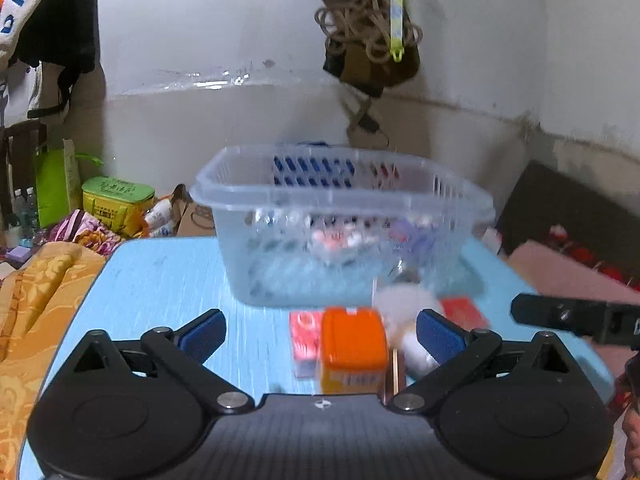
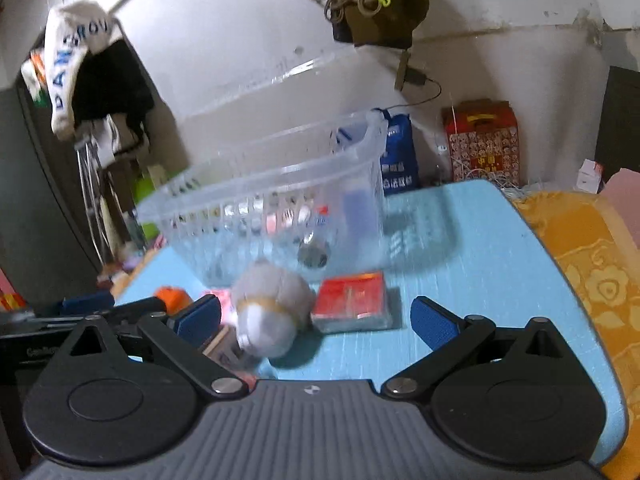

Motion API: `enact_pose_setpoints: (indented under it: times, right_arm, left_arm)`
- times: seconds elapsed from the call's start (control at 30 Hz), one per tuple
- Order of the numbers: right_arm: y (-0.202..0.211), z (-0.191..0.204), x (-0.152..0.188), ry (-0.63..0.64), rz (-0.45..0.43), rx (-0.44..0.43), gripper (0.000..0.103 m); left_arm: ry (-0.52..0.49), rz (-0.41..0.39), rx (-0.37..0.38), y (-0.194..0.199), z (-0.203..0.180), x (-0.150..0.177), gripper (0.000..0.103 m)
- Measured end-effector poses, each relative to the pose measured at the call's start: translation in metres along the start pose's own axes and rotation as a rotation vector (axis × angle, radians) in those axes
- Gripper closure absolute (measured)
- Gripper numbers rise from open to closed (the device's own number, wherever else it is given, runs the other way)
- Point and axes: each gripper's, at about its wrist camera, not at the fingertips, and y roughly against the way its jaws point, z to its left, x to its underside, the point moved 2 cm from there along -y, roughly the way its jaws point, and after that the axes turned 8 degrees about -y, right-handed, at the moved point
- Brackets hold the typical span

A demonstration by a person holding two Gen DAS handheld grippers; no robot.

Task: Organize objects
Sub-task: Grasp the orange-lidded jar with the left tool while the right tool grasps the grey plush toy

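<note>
A clear plastic basket (image 1: 340, 200) (image 2: 260, 184) stands on the light blue table (image 1: 160, 280) (image 2: 480, 248), with several small items inside. In front of it lie an orange-lidded box (image 1: 352, 344) (image 2: 172, 296), a pink packet (image 1: 306, 332), a white round plush thing (image 1: 404, 308) (image 2: 272, 312) and a red flat pack (image 1: 464, 312) (image 2: 352, 296). My left gripper (image 1: 320, 332) is open, with the orange-lidded box between its spread fingers, untouched. My right gripper (image 2: 316, 320) is open too; the plush thing sits near its left finger.
An orange patterned cloth (image 1: 32, 300) (image 2: 592, 272) borders the table. Bags and a coil of rope (image 1: 368, 32) hang on the white wall. A green box (image 1: 116, 200) and bottles stand on the left; a red carton (image 2: 484, 140) and a blue bag (image 2: 396, 156) sit behind the table.
</note>
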Motion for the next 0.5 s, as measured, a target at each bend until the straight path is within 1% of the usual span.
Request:
enact_pose_setpoints:
  times: [0.1, 0.2, 0.3, 0.33, 0.4, 0.47, 0.5]
  right_arm:
    - [-0.003, 0.003, -0.002, 0.005, 0.004, 0.011, 0.0]
    - [-0.003, 0.006, -0.002, 0.016, -0.003, 0.016, 0.0]
    - [-0.003, 0.006, 0.001, 0.029, -0.006, 0.028, 0.0]
    - [-0.004, 0.006, 0.002, 0.03, -0.006, 0.03, 0.0]
    - [-0.005, 0.007, 0.003, 0.027, -0.006, 0.032, 0.0]
    - [-0.009, 0.008, 0.004, 0.025, 0.011, 0.025, 0.0]
    - [-0.011, 0.009, 0.004, 0.029, 0.017, 0.027, 0.0]
  left_arm:
    - [0.003, 0.038, -0.018, -0.013, -0.002, 0.004, 0.003]
    - [0.011, 0.077, 0.003, -0.024, -0.003, 0.016, 0.01]
    - [-0.011, 0.073, -0.018, -0.028, -0.006, 0.021, 0.011]
    - [-0.009, 0.066, -0.019, -0.027, -0.006, 0.022, 0.014]
    - [-0.005, 0.052, -0.007, -0.026, -0.006, 0.024, 0.026]
    - [-0.003, 0.032, 0.016, -0.025, -0.005, 0.025, 0.056]
    - [0.001, 0.023, 0.031, -0.024, -0.005, 0.024, 0.059]
